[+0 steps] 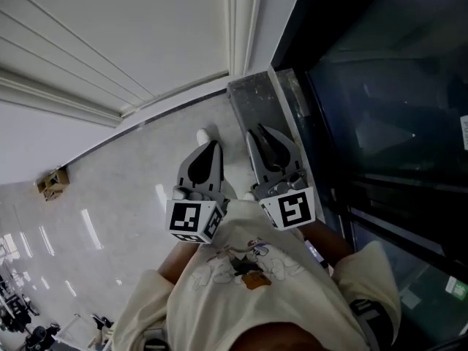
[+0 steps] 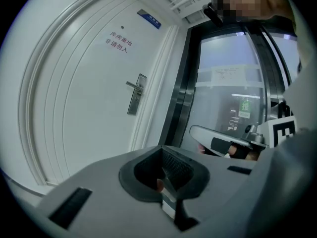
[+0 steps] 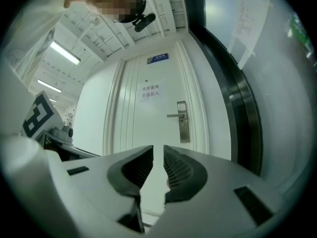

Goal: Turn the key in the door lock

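Observation:
The white door (image 3: 133,113) stands ahead, some way off from both grippers. Its metal lock plate with a lever handle (image 3: 183,121) sits at the door's right edge; it also shows as the lock plate (image 2: 136,94) in the left gripper view. No key can be made out at this distance. My left gripper (image 2: 163,175) is shut, with nothing seen between its pads. My right gripper (image 3: 158,157) is open by a narrow gap with nothing in it and points level at the door. In the head view the left gripper (image 1: 214,146) and right gripper (image 1: 259,131) are side by side in front of my body.
A dark glass wall (image 1: 380,86) runs along the right, with a grey stone strip (image 1: 252,97) between it and the white door frame (image 1: 241,20). On the door are a blue sign (image 3: 157,59) and a red-lettered notice (image 3: 150,91). A small cardboard box (image 1: 53,183) lies on the glossy floor at left.

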A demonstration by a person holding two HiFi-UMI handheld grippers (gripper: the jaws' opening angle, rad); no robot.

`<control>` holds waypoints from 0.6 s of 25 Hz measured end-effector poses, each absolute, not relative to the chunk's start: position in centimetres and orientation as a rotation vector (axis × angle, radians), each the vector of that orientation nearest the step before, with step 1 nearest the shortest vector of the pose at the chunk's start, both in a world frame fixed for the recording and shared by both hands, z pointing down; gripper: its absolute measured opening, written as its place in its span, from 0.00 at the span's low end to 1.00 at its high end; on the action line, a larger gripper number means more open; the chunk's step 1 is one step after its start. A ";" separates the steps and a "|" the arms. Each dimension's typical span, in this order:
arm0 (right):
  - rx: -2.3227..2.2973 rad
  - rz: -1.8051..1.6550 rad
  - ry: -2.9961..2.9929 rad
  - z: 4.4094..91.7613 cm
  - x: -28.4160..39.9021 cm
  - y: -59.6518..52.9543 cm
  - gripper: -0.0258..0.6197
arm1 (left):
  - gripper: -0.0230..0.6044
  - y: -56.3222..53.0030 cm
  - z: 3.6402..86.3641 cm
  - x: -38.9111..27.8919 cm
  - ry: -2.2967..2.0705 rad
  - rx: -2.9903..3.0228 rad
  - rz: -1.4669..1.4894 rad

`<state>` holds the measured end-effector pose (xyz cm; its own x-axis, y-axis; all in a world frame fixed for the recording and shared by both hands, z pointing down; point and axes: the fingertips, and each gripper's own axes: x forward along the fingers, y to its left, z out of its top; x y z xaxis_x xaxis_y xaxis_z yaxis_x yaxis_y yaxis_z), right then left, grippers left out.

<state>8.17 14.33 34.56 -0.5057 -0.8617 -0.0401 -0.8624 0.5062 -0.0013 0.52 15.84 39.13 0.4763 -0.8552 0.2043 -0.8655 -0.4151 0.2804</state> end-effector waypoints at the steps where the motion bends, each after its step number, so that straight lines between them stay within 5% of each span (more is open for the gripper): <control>1: -1.545 0.065 2.696 34.5 7.3 12.4 0.15 | 0.05 13.9 39.4 -0.2 -1.447 2.381 0.040; 15: -1.767 0.118 2.622 32.3 0.7 -13.7 0.17 | 0.05 -9.8 36.1 -8.4 -1.371 2.468 0.037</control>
<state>0.72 -13.67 32.28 -0.3761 -0.9263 -0.0230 -0.9247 0.3735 0.0741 -8.44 -9.82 36.11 0.5396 -0.8237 0.1742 -0.8318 -0.4898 0.2611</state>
